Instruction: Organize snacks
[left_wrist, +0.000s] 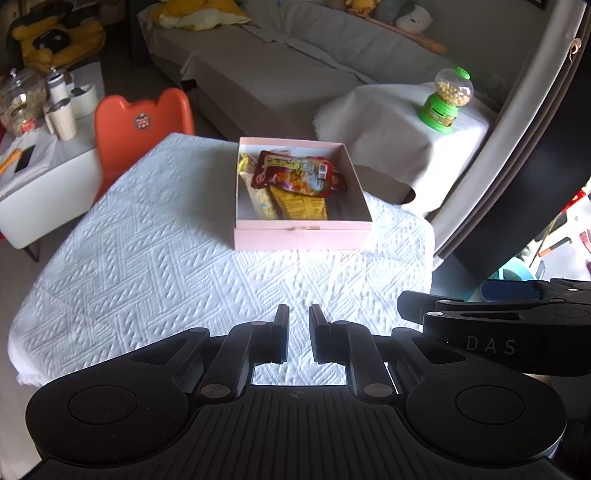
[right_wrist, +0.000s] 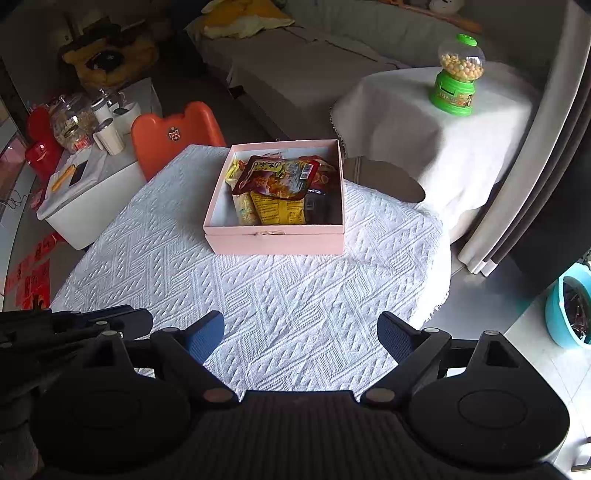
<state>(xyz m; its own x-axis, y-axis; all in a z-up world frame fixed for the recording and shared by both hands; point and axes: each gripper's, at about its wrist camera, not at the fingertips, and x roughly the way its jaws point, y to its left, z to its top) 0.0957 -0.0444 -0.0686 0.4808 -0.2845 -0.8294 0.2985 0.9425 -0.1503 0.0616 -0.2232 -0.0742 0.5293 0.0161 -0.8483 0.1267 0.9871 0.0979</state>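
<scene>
- Nearest the left wrist lens, the left gripper (left_wrist: 298, 314) is seen low over the cloth, its jaws drawn close together with only a thin slit between them and nothing pinched.
- Over in the right wrist view, the right gripper (right_wrist: 301, 328) is held with its jaws spread wide, blue pads facing each other, and nothing is caught between them.
- Both grippers are poised side by side above the near part of the white quilted tablecloth (left_wrist: 147, 258), well apart from the box.
- Towards the far side of the table, the pink box (right_wrist: 275, 243) is set open on the cloth.
- Snack packets (right_wrist: 280, 177) are piled inside the box: a dark red pouch is laid on top, with yellow packets tucked beneath it.
- Behind the table, an orange chair (left_wrist: 142, 118) is pushed in.
- Off to the right, a green candy dispenser (right_wrist: 458, 77) is stood upright on a draped side table (right_wrist: 406, 122).
</scene>
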